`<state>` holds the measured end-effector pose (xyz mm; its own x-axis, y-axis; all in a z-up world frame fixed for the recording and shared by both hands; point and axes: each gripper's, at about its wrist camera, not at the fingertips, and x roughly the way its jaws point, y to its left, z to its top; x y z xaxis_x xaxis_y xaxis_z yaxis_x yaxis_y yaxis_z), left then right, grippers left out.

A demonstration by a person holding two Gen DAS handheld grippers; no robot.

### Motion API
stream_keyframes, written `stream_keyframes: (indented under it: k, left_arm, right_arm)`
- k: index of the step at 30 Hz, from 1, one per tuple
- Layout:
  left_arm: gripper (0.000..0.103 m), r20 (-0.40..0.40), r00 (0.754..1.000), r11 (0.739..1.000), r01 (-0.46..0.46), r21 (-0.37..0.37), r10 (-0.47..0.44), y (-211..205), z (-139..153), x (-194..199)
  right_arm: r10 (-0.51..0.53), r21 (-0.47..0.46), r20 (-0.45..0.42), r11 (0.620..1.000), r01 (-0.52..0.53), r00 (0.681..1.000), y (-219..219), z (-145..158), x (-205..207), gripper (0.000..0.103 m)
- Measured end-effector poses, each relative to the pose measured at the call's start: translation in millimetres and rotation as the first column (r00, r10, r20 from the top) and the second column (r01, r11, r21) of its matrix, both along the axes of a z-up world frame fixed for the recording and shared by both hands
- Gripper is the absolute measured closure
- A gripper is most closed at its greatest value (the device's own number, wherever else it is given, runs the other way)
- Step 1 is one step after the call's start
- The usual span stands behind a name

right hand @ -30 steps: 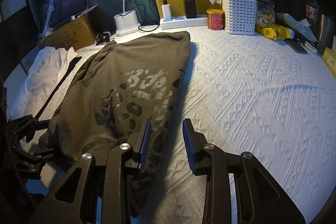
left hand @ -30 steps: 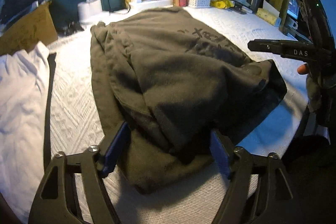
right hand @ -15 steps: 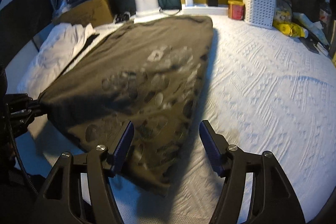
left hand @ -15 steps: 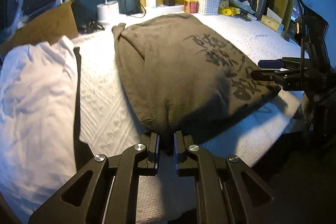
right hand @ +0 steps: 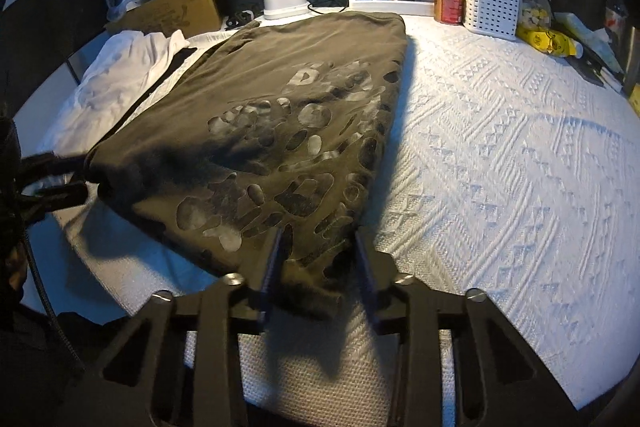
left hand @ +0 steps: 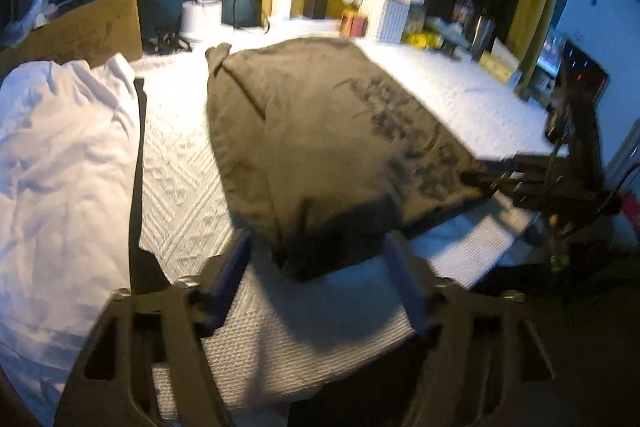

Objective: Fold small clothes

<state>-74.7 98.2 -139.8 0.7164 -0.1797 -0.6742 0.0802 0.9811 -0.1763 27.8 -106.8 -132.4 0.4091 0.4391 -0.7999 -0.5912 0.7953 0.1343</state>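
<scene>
Left tongs [left hand: 320, 263] opening, jaws apart, near corner of olive shirt [left hand: 320, 147] lying between them. Right tongs [right hand: 320, 251] closing around other near corner, probably not yet pinching. Shirt lying folded on white bed [right hand: 500, 147]; white garment [left hand: 60, 167] lying beyond.

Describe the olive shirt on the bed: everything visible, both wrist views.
The olive shirt is a soft knit, folded lengthwise into a long panel with a worn, cracked pale print facing up. It lies on the white textured bedspread, far end near the lamp base, beside a white garment. Its near right corner sits between the fingers of the right gripper, whose jaws are closing. The left gripper straddles the near left corner, jaws opening, pads clear of the cloth. That view is blurred.
</scene>
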Motion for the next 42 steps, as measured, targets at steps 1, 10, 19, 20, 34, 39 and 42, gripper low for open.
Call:
stream_keyframes:
  k: [1,10,19,20,34,39,42]
  left_arm:
    - [0.032,0.012,1.0,1.0,0.0,-0.016,0.001,0.6,3.1,-0.4]
    - [0.032,-0.009,0.995,0.99,-0.103,-0.097,0.102,11.8,1.2,29.0]
    - [0.032,-0.112,0.991,0.997,-0.073,-0.009,0.071,-11.5,-20.0,38.1]
    - [0.032,-0.119,0.991,0.998,-0.056,-0.012,0.054,-14.7,-19.6,36.1]
    - [0.032,-0.1,0.995,1.0,0.008,0.009,-0.007,-32.9,-1.7,40.8]
    - [0.032,-0.098,0.995,1.0,-0.028,0.013,0.03,-21.4,1.7,58.8]
    - [0.032,-0.093,0.995,0.999,-0.037,0.021,0.038,-17.7,5.6,69.0]
  right_arm:
    - [0.0,0.002,-0.001,1.0,0.0,1.0,0.2,0.0,-0.1,0.075]
    - [0.018,-0.007,0.04,1.0,-0.018,0.999,-4.4,3.9,-5.4,0.094]
    - [0.022,-0.026,0.056,0.999,-0.02,0.998,-13.7,7.5,-9.7,0.095]
    - [0.021,-0.031,0.056,0.999,-0.019,0.998,-16.5,7.6,-11.2,0.095]
    - [-0.021,-0.058,0.015,0.998,0.021,1.0,-50.4,6.6,-23.1,0.095]
    - [-0.031,-0.068,-0.003,0.997,0.031,1.0,-50.1,9.1,-17.1,0.072]
    - [-0.039,-0.043,-0.006,0.998,0.039,0.999,-53.1,15.2,-10.7,0.054]
